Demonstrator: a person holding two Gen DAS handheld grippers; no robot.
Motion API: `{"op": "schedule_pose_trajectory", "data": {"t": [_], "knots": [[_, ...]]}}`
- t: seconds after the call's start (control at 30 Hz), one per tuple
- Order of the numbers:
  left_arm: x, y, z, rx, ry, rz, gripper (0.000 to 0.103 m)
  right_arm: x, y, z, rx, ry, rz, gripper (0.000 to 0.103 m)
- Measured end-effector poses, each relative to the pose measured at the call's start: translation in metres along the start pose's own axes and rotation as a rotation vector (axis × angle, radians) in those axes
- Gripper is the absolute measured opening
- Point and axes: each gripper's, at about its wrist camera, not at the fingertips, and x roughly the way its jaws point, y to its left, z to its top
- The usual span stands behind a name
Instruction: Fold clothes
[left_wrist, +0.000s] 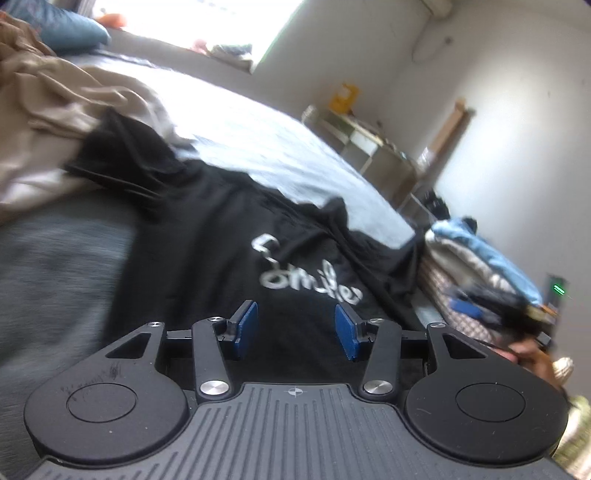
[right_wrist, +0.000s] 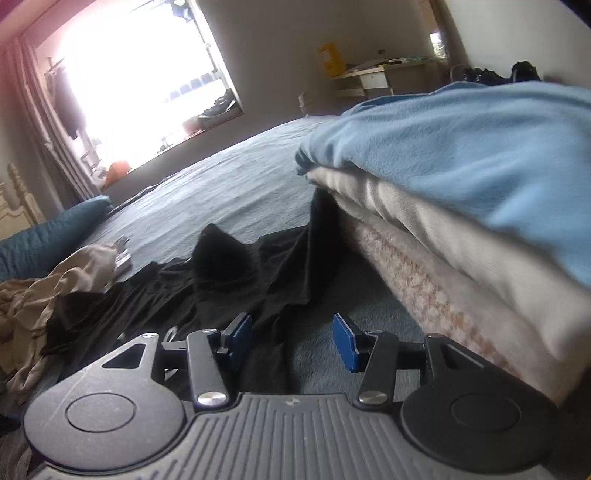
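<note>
Left gripper (left_wrist: 295, 330): nearest to me in the left wrist view; its blue fingers (left_wrist: 246, 325) stand partly apart with nothing between them, hanging over the shirt.
Right gripper (right_wrist: 291, 341): I see its fingers (right_wrist: 343, 343) spread about as far, empty, above bare bed and the shirt's edge.
Black T-shirt (left_wrist: 221, 236): my task garment, lying spread but rumpled on the bed just past both grippers; white script lettering (left_wrist: 306, 273) faces up; from the right wrist view one fold (right_wrist: 218, 254) stands up in a peak.
Folded stack (right_wrist: 461, 192): I see it just right of the shirt, a light blue piece on top, cream under it, a patterned layer at the bottom; the shirt's edge touches its side.
Beige clothes (left_wrist: 48, 122): a crumpled heap left of the shirt, overlapping its far corner.
Bed (right_wrist: 229, 184): grey-blue cover, running off to the window.
Desk (right_wrist: 376, 79): far off, by the wall.
</note>
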Motion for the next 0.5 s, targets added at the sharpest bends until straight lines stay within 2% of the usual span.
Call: {"op": "schedule_pose_trajectory", "data": {"t": [0.03,0.13,0.23,0.3,0.4,0.43,0.47,0.5], "knots": [[0.011,-0.004,0.001,0.006,0.020,-0.005,0.047,0.019,-0.002,0.004,0.020,0.006,-0.021,0.052],[0.040,-0.014,0.002,0.047,0.058,-0.007,0.046,0.059,0.009,0.007,-0.039,-0.017,-0.075,0.052],[0.066,-0.023,0.004,0.096,0.086,-0.011,0.047,0.093,0.018,0.013,-0.047,0.010,-0.135,0.052],[0.080,-0.028,0.007,0.118,0.099,-0.022,0.046,0.108,0.019,0.017,-0.039,0.006,-0.179,0.051],[0.102,-0.037,0.016,0.174,0.107,-0.025,0.046,0.122,0.028,0.019,-0.098,-0.025,-0.195,0.049],[0.109,-0.040,0.020,0.199,0.107,-0.022,0.046,0.125,0.032,0.020,-0.132,-0.040,-0.208,0.044],[0.116,-0.043,0.024,0.224,0.106,-0.019,0.046,0.126,0.038,0.020,-0.177,-0.057,-0.228,0.031],[0.125,-0.047,0.027,0.255,0.107,-0.011,0.046,0.128,0.043,0.020,-0.224,-0.073,-0.249,0.024]]}}
